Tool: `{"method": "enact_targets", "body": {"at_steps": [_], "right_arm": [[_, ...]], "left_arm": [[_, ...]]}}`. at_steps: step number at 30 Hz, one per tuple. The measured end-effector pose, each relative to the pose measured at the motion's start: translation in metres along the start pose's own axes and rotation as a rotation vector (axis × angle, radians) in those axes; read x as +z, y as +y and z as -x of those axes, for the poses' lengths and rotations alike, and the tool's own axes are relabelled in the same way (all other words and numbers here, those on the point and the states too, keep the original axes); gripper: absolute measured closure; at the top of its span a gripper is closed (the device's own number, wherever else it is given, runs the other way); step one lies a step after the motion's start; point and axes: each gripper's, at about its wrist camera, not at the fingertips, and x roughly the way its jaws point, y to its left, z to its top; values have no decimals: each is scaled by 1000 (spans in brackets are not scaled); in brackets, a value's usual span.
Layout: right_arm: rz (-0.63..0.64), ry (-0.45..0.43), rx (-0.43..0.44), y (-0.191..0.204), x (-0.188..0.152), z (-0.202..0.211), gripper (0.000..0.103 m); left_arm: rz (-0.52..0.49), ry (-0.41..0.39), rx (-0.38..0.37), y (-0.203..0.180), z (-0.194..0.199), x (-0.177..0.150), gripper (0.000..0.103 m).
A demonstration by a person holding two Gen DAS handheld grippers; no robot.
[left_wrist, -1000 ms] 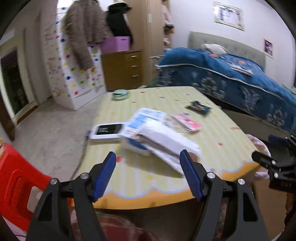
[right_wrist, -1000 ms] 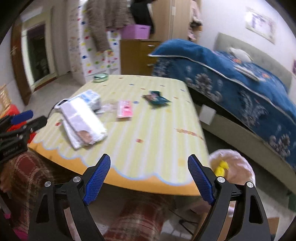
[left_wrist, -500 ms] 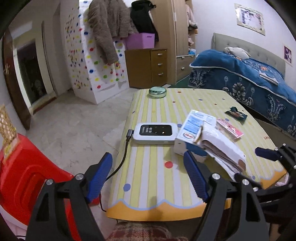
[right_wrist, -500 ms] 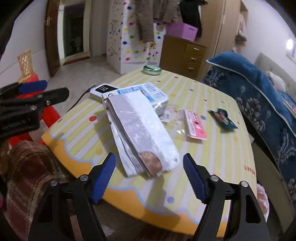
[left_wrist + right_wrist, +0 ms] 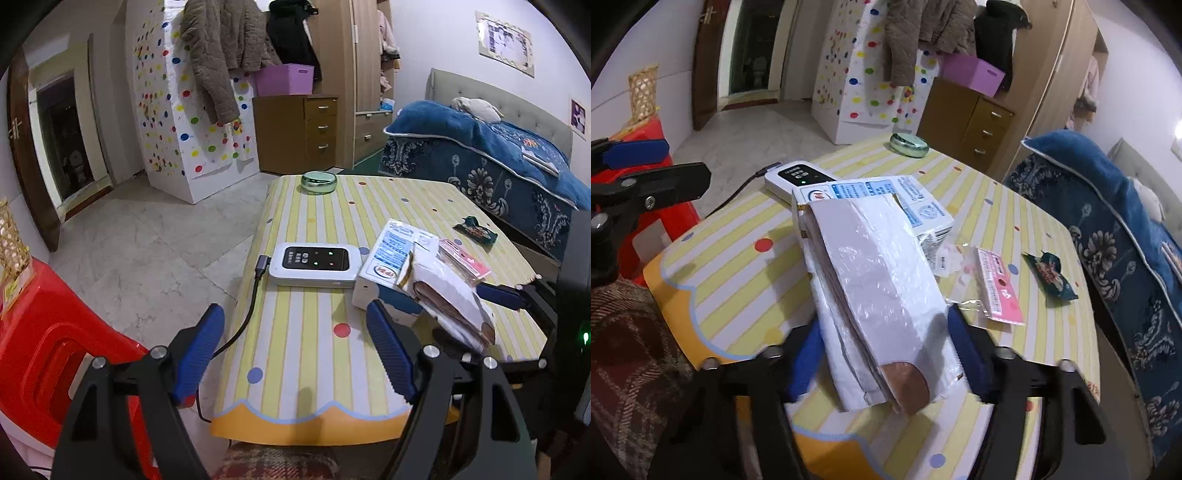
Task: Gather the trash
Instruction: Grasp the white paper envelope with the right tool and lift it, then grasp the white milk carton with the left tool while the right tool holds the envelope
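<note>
The white plastic-wrapped packet (image 5: pixel 875 291) looks light, crinkly and slippery. Its near end lies between the right gripper (image 5: pixel 882 354) pads, whose jaws have just been closing on its long edges, seemingly touching. Behind it sits a tissue box (image 5: pixel 886 199). The left gripper (image 5: pixel 295 350) hangs spread, empty.

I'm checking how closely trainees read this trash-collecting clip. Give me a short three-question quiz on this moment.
1. Multiple choice: what lies between the jaws of the right gripper? A) white packet B) pink card C) green tin
2. True or false: the left gripper is shut on the white device.
3. What is plugged into the white device?

Key: 1 A; the jaws have just been closing, with the packet between them. 2 False; it is open and empty. 3 A black cable.
</note>
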Motion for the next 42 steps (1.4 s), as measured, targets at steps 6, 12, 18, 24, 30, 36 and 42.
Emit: {"method": "enact_targets", "body": {"at_steps": [6,12,18,24,30,36,42], "right_arm": [[-106,-38,61,-31,-5,23,86],[-396,-66,116,-90,-26,55,101],[-517,-72,87,-115,-40,79,102],[-554,-72,78,-126,-48,82,101],[-562,-67,93,-126,-47,76,101],[-563,-69,95,-124,-47,78,101],[-566,-74,88,-125,-49,81,101]], "left_arm": [[-32,6,-43,-8,3,1,26],[-53,11,-128,-33,-5,10,11],[-88,13,-160,-60,-32,21,8],[-52,24,-163,-63,-52,16,8],[-35,101,-180,-60,-76,16,10],[-105,92,-314,-77,-65,8,26],[-115,58,-263,-84,-61,5,12]]}}
